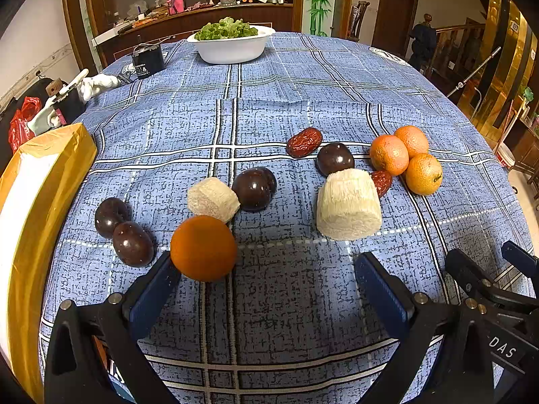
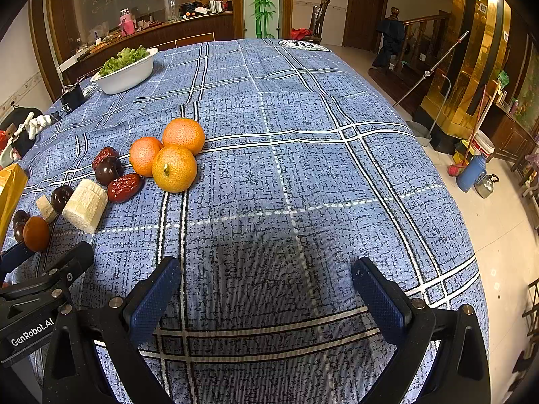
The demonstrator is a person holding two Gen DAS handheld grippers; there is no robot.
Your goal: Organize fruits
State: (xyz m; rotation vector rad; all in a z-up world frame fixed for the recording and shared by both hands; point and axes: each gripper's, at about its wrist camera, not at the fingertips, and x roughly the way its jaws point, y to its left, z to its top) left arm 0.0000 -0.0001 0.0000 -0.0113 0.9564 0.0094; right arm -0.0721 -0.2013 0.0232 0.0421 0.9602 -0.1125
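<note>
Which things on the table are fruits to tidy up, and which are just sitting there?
For the job: three tangerines, smooth orange fruit, dark plums, red dates, pale peeled chunks.

Just lying about: salad bowl, black box, white gloves, yellow box.

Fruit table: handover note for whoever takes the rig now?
Left tool: open, empty, low over the cloth; its left finger is right at the lone orange, contact unclear.
Right tool: open, empty, over bare cloth.
Done: three oranges clustered together.
Left: lone orange sits apart from that cluster. Four plums scattered, two of them paired at the left. Two red dates split up. Two pale cut chunks lie among the fruit.
Likely next: grab the lone orange, move it to the cluster.
</note>
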